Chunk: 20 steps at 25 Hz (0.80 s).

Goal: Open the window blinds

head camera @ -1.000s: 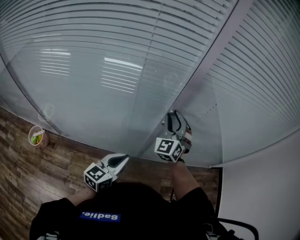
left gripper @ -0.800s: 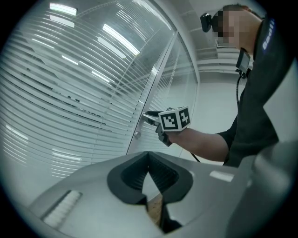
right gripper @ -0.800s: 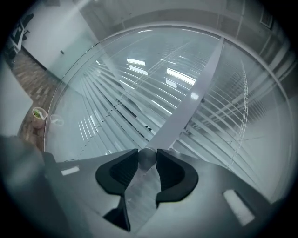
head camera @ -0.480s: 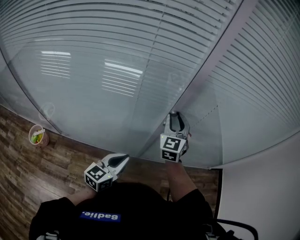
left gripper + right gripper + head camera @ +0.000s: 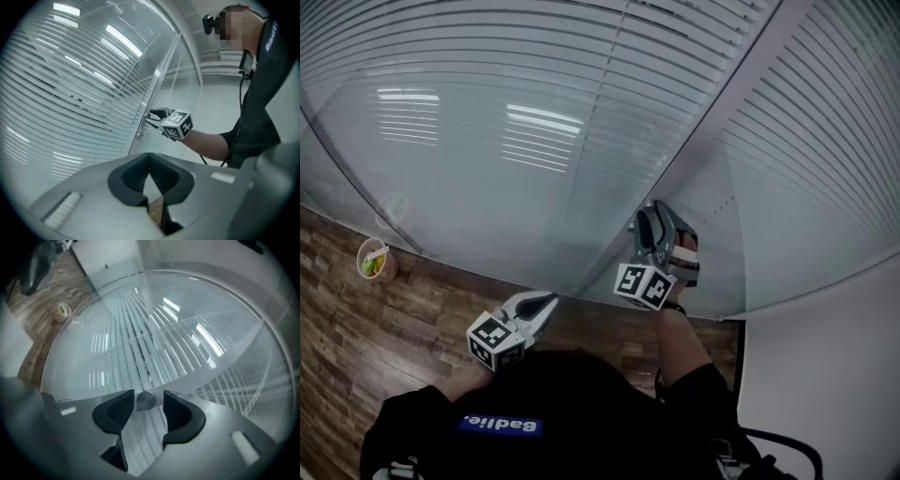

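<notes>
White slatted blinds hang behind the glass partition. A small round metal knob sits on the grey frame post; the same knob also shows in the left gripper view. My right gripper points at the post with the knob between its jaws. The jaws are opening, and there is a gap beside the right pad. My left gripper hangs lower left, away from the glass, jaws shut on nothing. From the left gripper I see the right gripper at the post.
A paper cup stands on the wooden floor by the foot of the glass, at the left. A white wall closes the corner on the right. The person's dark sleeve and body fill the bottom of the head view.
The right gripper has rolled about its own axis at the knob and its jaws have spread wider. The left gripper has stayed where it was.
</notes>
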Available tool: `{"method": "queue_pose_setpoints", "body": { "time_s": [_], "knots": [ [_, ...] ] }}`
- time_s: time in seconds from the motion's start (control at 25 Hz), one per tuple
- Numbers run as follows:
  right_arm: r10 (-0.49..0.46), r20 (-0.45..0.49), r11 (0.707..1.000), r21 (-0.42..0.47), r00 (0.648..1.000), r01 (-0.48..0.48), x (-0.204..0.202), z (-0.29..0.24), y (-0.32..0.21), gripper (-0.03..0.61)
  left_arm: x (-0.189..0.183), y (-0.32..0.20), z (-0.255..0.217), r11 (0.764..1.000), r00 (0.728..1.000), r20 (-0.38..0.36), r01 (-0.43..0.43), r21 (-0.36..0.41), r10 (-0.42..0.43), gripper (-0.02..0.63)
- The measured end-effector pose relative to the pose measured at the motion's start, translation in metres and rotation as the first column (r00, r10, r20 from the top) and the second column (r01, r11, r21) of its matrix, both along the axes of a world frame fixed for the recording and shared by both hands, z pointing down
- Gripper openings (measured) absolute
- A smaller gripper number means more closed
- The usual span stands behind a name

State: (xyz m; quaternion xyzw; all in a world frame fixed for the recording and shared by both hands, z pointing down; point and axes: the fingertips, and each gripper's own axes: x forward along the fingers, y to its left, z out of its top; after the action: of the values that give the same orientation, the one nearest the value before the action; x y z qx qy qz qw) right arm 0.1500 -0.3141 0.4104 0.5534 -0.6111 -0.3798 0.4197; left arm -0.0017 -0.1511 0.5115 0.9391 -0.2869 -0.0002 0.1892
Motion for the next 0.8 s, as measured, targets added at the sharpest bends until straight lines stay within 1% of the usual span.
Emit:
{"method": "queue_pose_setpoints", "body": {
  "time_s": [0.08, 0.16, 0.28, 0.32, 0.36, 0.48, 0.64, 0.72, 0.8],
  "knots": [
    [-0.009, -0.106, 1.000, 0.010, 0.994, 0.010, -0.003, 0.006, -0.001, 0.194, 0.000, 0.001, 0.006, 1.000, 1.000, 0.001, -0.001, 0.000, 0.001, 0.000],
    [-0.011, -0.171, 1.000, 0.015, 0.985, 0.013, -0.003, 0.009, -0.002, 0.177, 0.000, 0.001, 0.008, 1.000, 1.000, 0.004, 0.000, 0.000, 0.000, 0.000],
    [-0.011, -0.208, 1.000, 0.006, 0.978, 0.013, -0.001, 0.014, -0.001, 0.165, 0.002, 0.004, 0.010, 1.000, 1.000, 0.005, -0.003, -0.001, 0.003, 0.000],
    [-0.013, -0.207, 1.000, 0.003, 0.978, 0.014, -0.001, 0.015, 0.000, 0.156, 0.002, 0.004, 0.011, 1.000, 1.000, 0.005, -0.004, 0.000, 0.004, 0.000],
    [-0.015, -0.199, 1.000, 0.001, 0.980, 0.015, -0.002, 0.016, -0.001, 0.132, 0.002, 0.004, 0.011, 1.000, 1.000, 0.006, -0.004, 0.001, 0.004, 0.000],
    [-0.012, -0.138, 1.000, 0.003, 0.990, 0.012, -0.003, 0.014, -0.002, 0.127, 0.000, 0.002, 0.009, 1.000, 1.000, 0.009, 0.000, 0.002, 0.000, 0.000],
    [0.000, -0.002, 1.000, 0.007, 1.000, 0.000, -0.002, 0.010, 0.000, 0.126, -0.002, 0.004, 0.010, 1.000, 1.000, 0.011, 0.003, -0.002, -0.003, 0.000],
    [0.003, 0.080, 1.000, 0.005, 0.997, -0.004, -0.002, 0.009, -0.001, 0.127, -0.002, 0.003, 0.011, 1.000, 1.000, 0.013, 0.005, -0.003, -0.005, 0.000],
    [0.006, 0.169, 1.000, 0.003, 0.986, -0.006, -0.001, 0.009, -0.002, 0.127, -0.002, 0.001, 0.014, 1.000, 1.000, 0.017, 0.006, -0.003, -0.006, 0.000]
  ]
}}
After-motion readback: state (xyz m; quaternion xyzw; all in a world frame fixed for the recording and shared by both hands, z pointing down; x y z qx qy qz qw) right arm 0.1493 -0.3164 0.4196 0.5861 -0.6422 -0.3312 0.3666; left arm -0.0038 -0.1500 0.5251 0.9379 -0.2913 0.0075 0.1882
